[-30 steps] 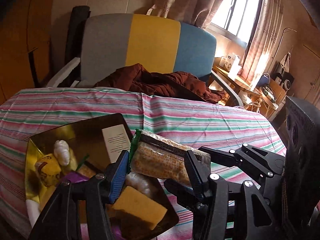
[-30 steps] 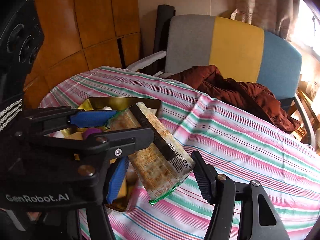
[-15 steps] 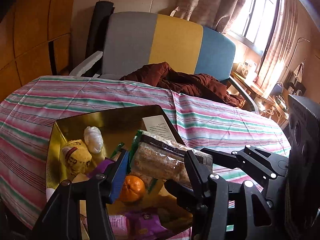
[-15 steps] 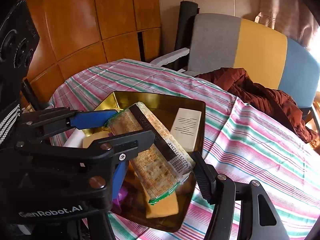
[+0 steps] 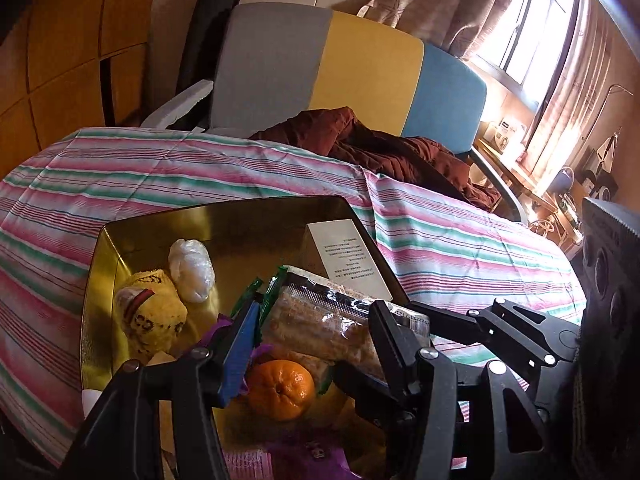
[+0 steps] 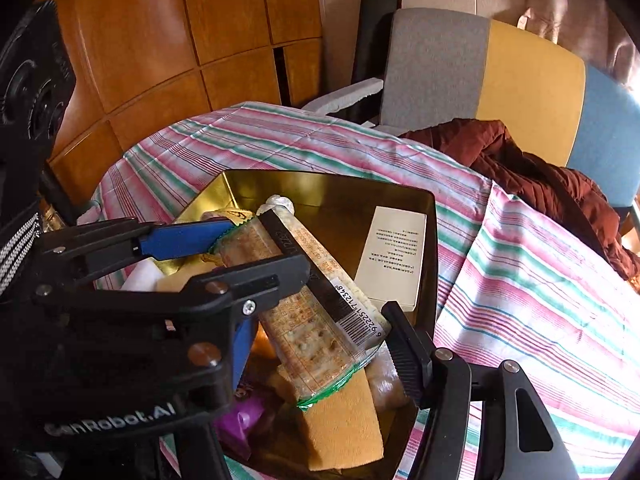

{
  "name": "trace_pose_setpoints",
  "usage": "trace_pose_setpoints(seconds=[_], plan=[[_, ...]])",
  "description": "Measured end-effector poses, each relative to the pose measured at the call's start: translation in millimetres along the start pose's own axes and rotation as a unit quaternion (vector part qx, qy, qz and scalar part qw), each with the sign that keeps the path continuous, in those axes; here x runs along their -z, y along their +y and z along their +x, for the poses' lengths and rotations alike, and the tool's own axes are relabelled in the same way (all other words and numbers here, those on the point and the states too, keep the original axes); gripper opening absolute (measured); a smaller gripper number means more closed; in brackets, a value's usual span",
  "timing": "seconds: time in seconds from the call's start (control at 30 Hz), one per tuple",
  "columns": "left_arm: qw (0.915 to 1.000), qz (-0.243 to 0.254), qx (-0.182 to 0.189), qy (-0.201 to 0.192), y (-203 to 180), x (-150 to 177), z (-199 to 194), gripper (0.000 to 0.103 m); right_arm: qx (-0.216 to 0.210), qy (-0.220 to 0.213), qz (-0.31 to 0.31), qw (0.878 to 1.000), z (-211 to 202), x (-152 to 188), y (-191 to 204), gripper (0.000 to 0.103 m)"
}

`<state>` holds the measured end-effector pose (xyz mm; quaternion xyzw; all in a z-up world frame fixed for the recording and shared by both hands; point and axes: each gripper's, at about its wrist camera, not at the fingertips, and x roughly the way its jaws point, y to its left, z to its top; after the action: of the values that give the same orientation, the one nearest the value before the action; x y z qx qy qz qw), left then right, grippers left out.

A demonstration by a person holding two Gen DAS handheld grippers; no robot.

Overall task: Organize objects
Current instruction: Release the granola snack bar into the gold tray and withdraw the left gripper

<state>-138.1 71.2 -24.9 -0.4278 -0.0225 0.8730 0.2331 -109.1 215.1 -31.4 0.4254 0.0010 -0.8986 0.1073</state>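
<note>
From the left wrist, the left gripper [image 5: 316, 328] has its jaws half open and closed on one end of the cracker packet [image 5: 320, 330], held above the gold tray [image 5: 224, 224] near an orange [image 5: 280, 390].

From the right wrist, the right gripper [image 6: 320, 344] clamps the packet's barcode end, jaws likewise half spread. The tray sits on a striped tablecloth [image 6: 520, 280]; a brown jacket [image 6: 532, 176] lies on the chair [image 6: 480, 76] behind.

Both tilted steeply downward, side by side. Left gripper [image 5: 316, 332] clamped across one end of the cracker packet [image 5: 320, 330]. Right gripper [image 6: 320, 344] clamped across the other end, fingers crossing the left's.
</note>
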Motion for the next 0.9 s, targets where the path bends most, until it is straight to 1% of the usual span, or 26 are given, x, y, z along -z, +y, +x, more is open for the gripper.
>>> trace_pose_setpoints(seconds=[0.17, 0.4, 0.47, 0.5, 0.53, 0.57, 0.6, 0.7, 0.8, 0.9], plan=[[0.9994, -0.036, 0.003, 0.004, 20.6, -1.7, 3.0, 0.057, 0.000, 0.008, 0.007, 1.000, 12.6, -1.9, -4.1, 0.064], [0.9971, -0.069, -0.030, 0.005, 51.6, 16.9, -5.3, 0.057, -0.009, 0.053, 0.038, 0.998, 49.7, 0.2, -14.6, 0.064], [0.9963, -0.073, -0.046, 0.000, 57.6, 23.2, -12.8, 0.058, -0.004, 0.059, 0.048, 0.997, 57.6, 3.3, -15.2, 0.067], [0.9957, -0.073, -0.058, -0.003, 59.2, 25.9, -17.0, 0.059, -0.009, 0.055, 0.054, 0.997, 57.8, 5.0, -16.6, 0.070], [0.9948, -0.072, -0.071, -0.005, 60.0, 28.7, -21.1, 0.060, -0.016, 0.053, 0.063, 0.997, 56.8, 6.9, -18.9, 0.077], [0.9939, -0.072, -0.084, -0.007, 60.7, 30.6, -25.6, 0.061, -0.018, 0.051, 0.071, 0.996, 54.4, 8.2, -20.6, 0.083], [0.9929, -0.070, -0.095, -0.010, 60.7, 32.2, -29.6, 0.062, -0.019, 0.047, 0.076, 0.996, 50.4, 9.4, -21.3, 0.091], [0.9884, -0.060, -0.138, -0.020, 57.6, 37.6, -43.6, 0.062, -0.014, 0.028, 0.069, 0.997, 34.9, 10.9, -18.1, 0.093], [0.9843, -0.062, -0.162, -0.034, 55.7, 42.5, -58.2, 0.063, -0.003, 0.007, 0.066, 0.998, 16.2, 14.6, -11.4, 0.100], [0.9774, -0.069, -0.194, -0.046, 52.9, 46.9, -70.7, 0.064, 0.009, -0.012, 0.060, 0.998, -1.2, 19.8, -1.4, 0.102]])
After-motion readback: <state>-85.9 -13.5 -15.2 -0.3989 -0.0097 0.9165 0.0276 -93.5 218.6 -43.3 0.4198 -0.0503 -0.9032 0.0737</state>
